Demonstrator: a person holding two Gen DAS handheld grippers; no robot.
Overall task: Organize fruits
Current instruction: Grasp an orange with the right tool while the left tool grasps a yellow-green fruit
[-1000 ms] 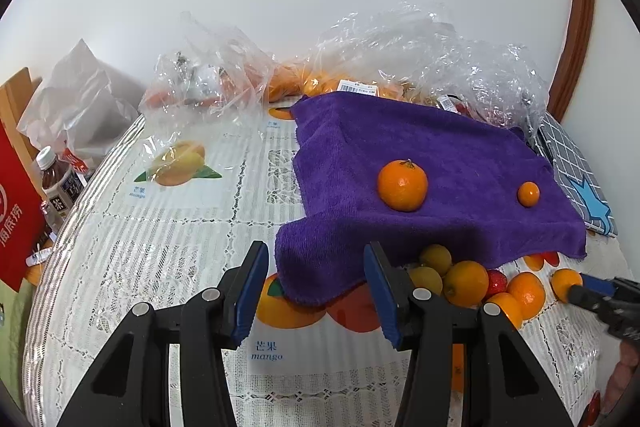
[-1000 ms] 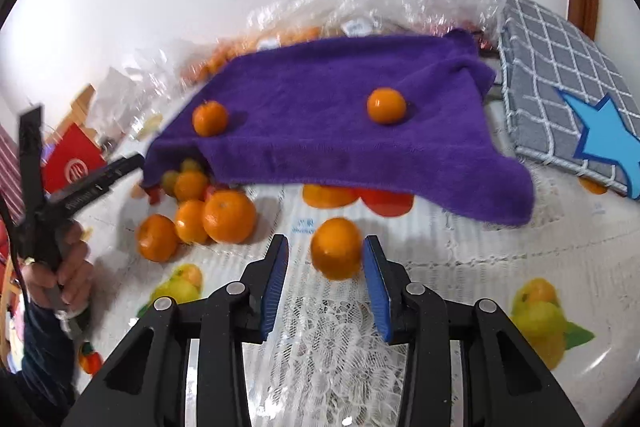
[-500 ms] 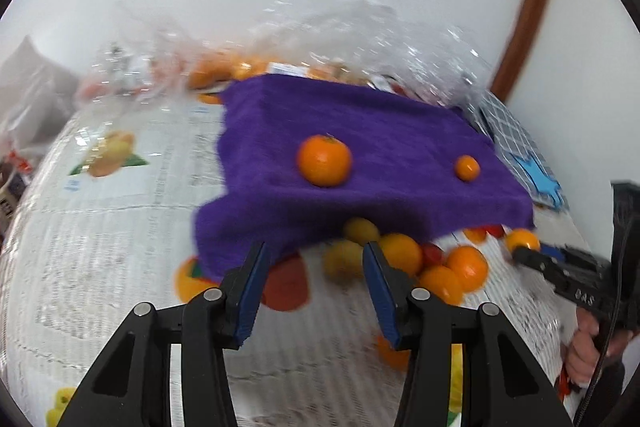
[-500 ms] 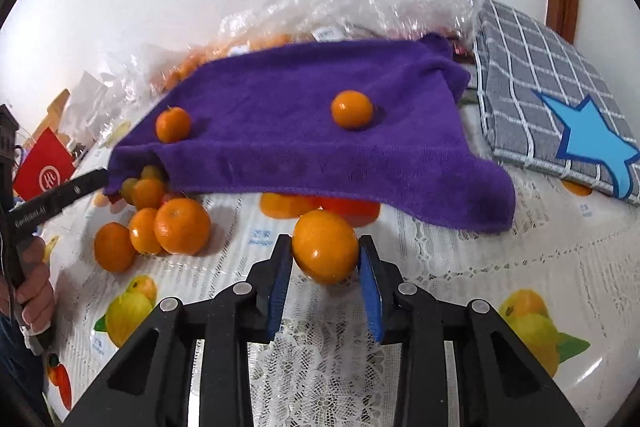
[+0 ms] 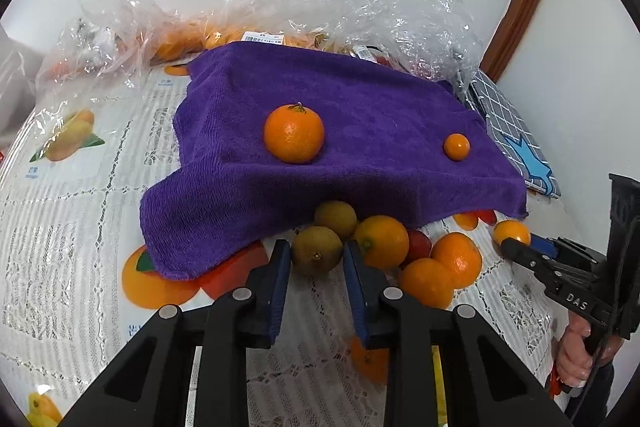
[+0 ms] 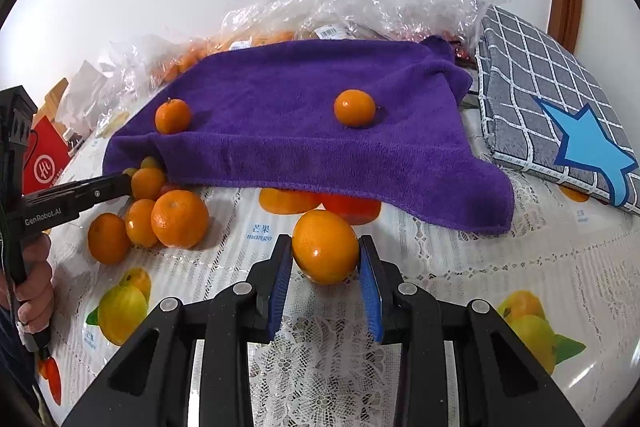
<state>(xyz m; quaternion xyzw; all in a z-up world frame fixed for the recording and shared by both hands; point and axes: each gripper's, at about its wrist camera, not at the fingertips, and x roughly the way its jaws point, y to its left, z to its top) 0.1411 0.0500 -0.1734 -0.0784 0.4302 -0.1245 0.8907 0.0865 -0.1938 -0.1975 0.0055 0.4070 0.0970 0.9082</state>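
Left jaws pinch greenish citrus (image 5: 316, 250); right jaws clamp orange (image 6: 325, 246).

The left gripper (image 5: 314, 259) is seen low in the middle, its jaws just closed in. The right gripper (image 6: 325, 259) is clamped tight, low in the frame.

The left gripper (image 6: 116, 187) bore "GenRobot.AI", the right gripper (image 5: 516, 247) read "DAS", and the tablecloth (image 6: 440, 267) showed "mango" printed near the purple towel (image 6: 304, 115).
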